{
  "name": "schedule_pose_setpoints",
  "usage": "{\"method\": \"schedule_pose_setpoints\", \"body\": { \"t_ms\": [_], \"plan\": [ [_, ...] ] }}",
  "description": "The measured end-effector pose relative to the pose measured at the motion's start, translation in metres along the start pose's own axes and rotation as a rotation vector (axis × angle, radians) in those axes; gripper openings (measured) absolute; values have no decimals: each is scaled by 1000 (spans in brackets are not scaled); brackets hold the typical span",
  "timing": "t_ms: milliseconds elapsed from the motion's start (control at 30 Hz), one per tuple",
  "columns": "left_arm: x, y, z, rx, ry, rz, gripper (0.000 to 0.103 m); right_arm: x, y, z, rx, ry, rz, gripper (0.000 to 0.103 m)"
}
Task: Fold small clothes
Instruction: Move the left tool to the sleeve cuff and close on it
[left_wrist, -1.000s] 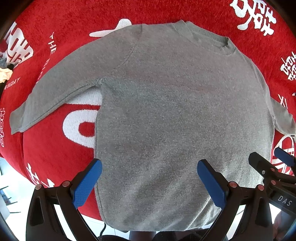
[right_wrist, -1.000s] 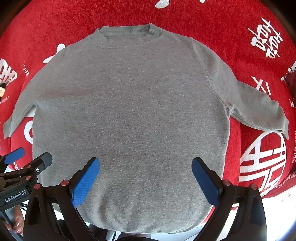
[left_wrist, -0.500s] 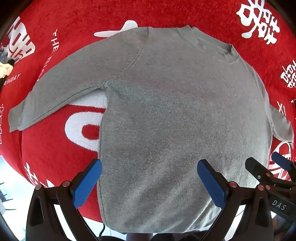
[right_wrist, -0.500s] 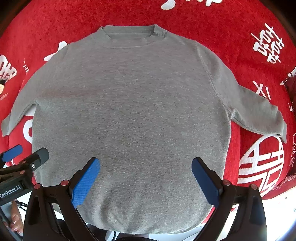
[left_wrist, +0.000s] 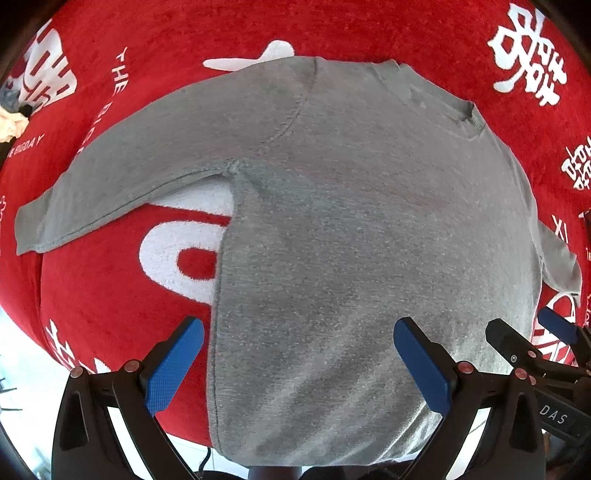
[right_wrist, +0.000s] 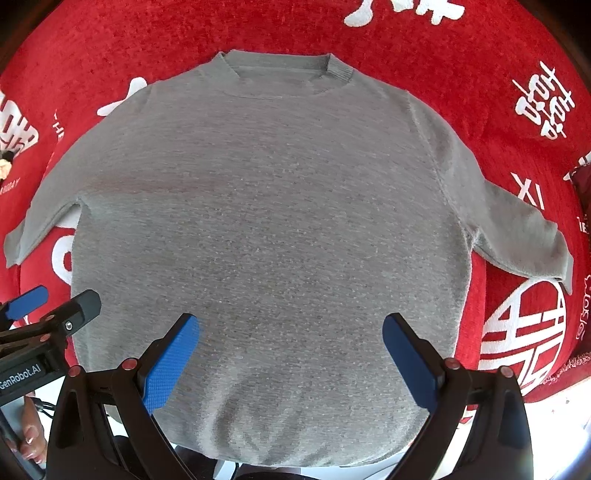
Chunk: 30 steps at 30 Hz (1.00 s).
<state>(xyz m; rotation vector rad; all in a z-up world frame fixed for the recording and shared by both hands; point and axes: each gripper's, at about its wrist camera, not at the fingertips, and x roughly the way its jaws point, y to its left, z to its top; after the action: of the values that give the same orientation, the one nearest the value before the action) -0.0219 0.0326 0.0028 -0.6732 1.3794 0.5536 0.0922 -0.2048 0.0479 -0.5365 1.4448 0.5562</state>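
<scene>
So the grey sweater (right_wrist: 266, 221) is laid flat, front up, on a red cloth (right_wrist: 480, 74) with white lettering, collar away from the camera, both sleeves out to the sides, hem hanging a bit over the near edge.

Left hand-held gripper (left_wrist: 299, 363) hovers over the left side of the hem, jaws wide apart, nothing in them. Right hand-held gripper (right_wrist: 291, 356) is the same: spread wide, empty, above the hem's middle-right.

What I'd worry about: the knit is soft and two layers thick, so a pinch could catch only the top layer and the fold comes out lopsided. The plush cloth could also get nipped along with the hem and drag.

Nothing blocks the sweater. There's some small clutter (left_wrist: 11, 118) at the far left edge, well apart. The two grippers sit close, so they could bump.
</scene>
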Motion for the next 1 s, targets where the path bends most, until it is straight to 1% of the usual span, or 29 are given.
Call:
{"method": "schedule_pose_setpoints", "body": {
  "t_ms": [100, 200, 267, 333, 433, 500, 600, 700, 733, 767, 833, 900, 1000],
  "plan": [
    [-2, 7, 1, -21, -24, -21, 103, -1, 5, 2, -10, -2, -2, 100],
    [-2, 10, 3, -36, -30, -58, 103, -1, 11, 4, -17, -4, -4, 100],
    [-5, 19, 6, -61, -52, -103, 103, -2, 15, 5, -26, -8, -5, 100],
    [-7, 35, 10, -106, -81, -124, 103, -3, 19, 7, -40, -12, -4, 100],
    [-10, 78, 16, -225, -137, -165, 103, -3, 31, 9, -70, -17, -2, 100],
    [-11, 120, 20, -320, -179, -158, 103, -2, 39, 11, -84, -16, 5, 100],
    [-14, 176, 21, -427, -243, -130, 103, 0, 54, 14, -103, -15, 24, 100],
    [-15, 243, 16, -578, -307, -126, 103, 0, 70, 15, -135, -16, 38, 100],
    [-14, 274, 12, -658, -333, -134, 103, 1, 75, 16, -145, -16, 41, 100],
    [-13, 288, 8, -696, -346, -136, 103, 1, 81, 16, -159, -16, 45, 100],
    [-6, 324, 1, -800, -361, -165, 103, 2, 89, 16, -174, -17, 51, 100],
    [6, 351, -3, -866, -354, -182, 103, 4, 97, 17, -183, -16, 57, 100],
    [19, 363, -8, -892, -346, -209, 103, 8, 108, 19, -200, -9, 64, 100]
  ]
}}
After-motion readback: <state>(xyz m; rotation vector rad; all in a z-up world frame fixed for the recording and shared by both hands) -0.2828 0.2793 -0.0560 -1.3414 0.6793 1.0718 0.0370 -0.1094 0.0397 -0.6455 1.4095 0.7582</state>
